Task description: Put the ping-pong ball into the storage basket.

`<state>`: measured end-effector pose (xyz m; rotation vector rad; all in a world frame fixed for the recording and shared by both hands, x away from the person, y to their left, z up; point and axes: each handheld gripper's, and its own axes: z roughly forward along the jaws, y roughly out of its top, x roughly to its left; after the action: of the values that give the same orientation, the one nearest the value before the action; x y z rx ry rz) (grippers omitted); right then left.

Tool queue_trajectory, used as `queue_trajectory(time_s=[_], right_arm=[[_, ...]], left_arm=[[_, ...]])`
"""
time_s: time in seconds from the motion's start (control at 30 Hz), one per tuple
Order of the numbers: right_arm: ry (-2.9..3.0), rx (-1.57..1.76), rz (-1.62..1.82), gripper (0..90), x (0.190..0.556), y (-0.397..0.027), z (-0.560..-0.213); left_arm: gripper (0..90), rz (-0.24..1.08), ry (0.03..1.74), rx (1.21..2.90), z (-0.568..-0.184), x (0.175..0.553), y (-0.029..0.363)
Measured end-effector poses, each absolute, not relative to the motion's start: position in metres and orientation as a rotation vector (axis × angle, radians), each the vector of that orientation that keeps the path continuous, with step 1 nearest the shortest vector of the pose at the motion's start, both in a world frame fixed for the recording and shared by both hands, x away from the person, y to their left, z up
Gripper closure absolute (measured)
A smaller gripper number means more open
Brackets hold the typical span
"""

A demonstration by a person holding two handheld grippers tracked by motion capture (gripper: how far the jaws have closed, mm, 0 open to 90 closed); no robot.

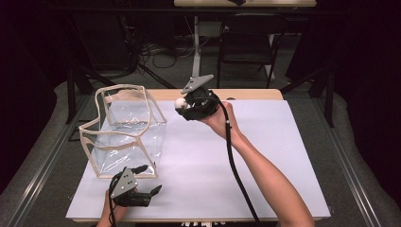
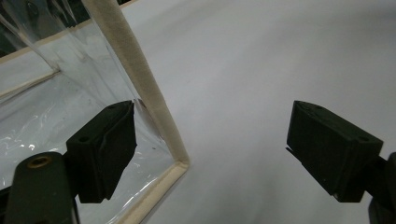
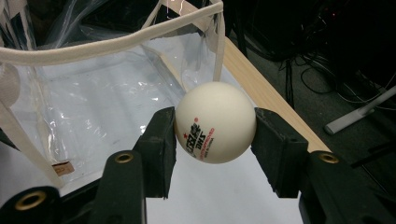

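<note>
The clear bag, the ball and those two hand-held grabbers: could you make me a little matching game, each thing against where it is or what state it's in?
Things:
1. ball
2. clear bag
3. left gripper
4. right gripper

States:
A. open, a bag corner between its fingers
B. stands open-topped on the white sheet
C. white, red and black print
D. shut, held above the table

Pairs: 1-C, 2-B, 3-A, 4-D

Each black hand-held gripper (image 1: 142, 195) carries a grey three-cornered plate, brass-ringed screw holes and a trailing black cable.
</note>
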<state>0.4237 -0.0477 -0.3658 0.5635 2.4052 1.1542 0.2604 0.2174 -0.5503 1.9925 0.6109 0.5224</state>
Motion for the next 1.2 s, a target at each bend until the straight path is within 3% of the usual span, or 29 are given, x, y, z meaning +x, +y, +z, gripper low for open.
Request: queue_trajectory(time_s=[1.2], right_arm=[[2.404, 0.505, 1.140, 50.5, 0.429, -0.014, -0.353]], left_arm=[[16.1, 0.522, 0.610, 1.994, -0.550, 0.260, 0.218]])
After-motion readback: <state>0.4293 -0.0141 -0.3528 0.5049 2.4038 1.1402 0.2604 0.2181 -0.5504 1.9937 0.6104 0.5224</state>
